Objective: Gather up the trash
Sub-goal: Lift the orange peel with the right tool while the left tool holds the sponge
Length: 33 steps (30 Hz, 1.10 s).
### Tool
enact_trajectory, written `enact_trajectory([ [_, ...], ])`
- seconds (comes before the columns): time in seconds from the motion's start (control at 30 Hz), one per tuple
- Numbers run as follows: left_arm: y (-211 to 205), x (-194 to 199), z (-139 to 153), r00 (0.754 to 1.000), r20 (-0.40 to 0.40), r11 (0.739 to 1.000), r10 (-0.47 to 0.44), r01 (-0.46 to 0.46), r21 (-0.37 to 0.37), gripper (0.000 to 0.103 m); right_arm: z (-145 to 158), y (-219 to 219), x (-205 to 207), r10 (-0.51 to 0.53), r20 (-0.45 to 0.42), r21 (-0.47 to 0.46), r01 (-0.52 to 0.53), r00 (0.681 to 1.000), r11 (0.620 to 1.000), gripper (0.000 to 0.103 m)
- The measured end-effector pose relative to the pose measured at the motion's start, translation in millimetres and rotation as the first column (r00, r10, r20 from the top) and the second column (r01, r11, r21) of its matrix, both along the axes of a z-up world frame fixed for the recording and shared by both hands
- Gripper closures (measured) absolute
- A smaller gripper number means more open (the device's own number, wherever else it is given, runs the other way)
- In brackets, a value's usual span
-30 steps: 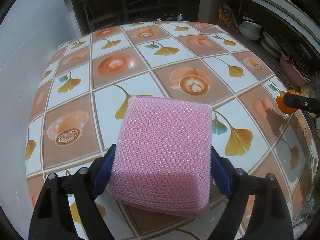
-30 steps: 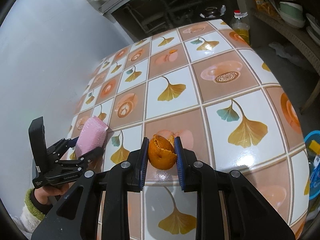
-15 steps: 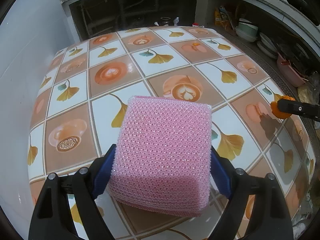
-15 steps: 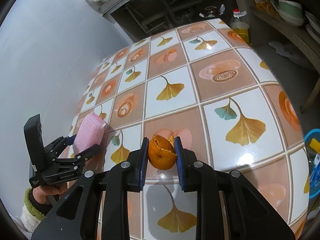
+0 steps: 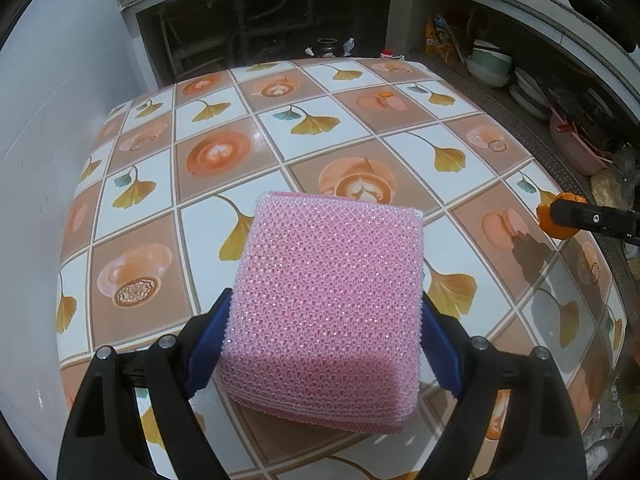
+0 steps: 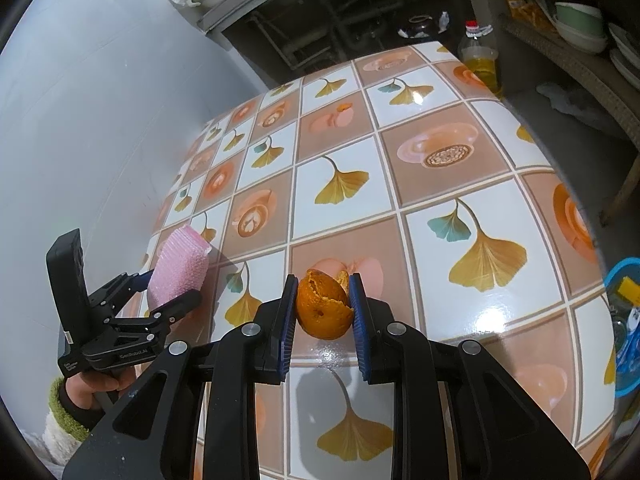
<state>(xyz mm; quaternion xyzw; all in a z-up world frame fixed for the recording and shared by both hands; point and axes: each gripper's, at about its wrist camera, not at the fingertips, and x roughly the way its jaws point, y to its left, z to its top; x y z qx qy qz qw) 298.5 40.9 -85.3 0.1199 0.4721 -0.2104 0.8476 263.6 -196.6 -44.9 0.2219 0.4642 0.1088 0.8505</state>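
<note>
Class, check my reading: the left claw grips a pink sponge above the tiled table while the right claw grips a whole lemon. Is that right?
Not quite. The right claw grips an orange peel, torn open at the top, as the right wrist view shows. The left claw does grip the pink sponge.

Both tools are matte black plastic two-finger grippers with ridged blue pads and silver round screws. The left black gripper bears small white lettering; behind its handle sits a fuzzy green-and-white sleeve cuff.
</note>
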Motion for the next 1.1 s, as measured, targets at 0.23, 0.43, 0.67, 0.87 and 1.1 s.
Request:
enact_trajectory([
  [0.23,-0.4,-0.5,0.9,1.0,0.0,1.0,-0.001,0.001,-0.003,0.019,0.1,-0.1,-0.4,0.0,0.0,0.0,0.0,1.0,1.0,0.079],
  [0.43,-1.5,-0.8,1.3,1.0,-0.002,1.0,-0.003,0.003,-0.003,0.019,-0.1,-0.5,-0.4,0.001,0.0,0.001,-0.001,1.0,1.0,0.079],
  [0.67,-5.2,-1.7,2.6,1.0,-0.001,1.0,-0.01,0.01,-0.004,0.019,1.6,-0.6,-0.5,0.0,0.002,0.003,0.0,1.0,1.0,0.079],
  [0.87,-7.3,-2.5,3.3,1.0,-0.003,1.0,-0.017,0.017,-0.006,0.019,4.2,-2.1,-1.3,-0.003,0.006,0.008,0.003,1.0,1.0,0.079],
  [1.1,-11.4,-2.9,4.4,1.0,-0.001,1.0,-0.024,0.024,-0.007,0.019,4.5,-5.9,-3.2,-0.009,0.012,0.013,0.009,1.0,1.0,0.079],
])
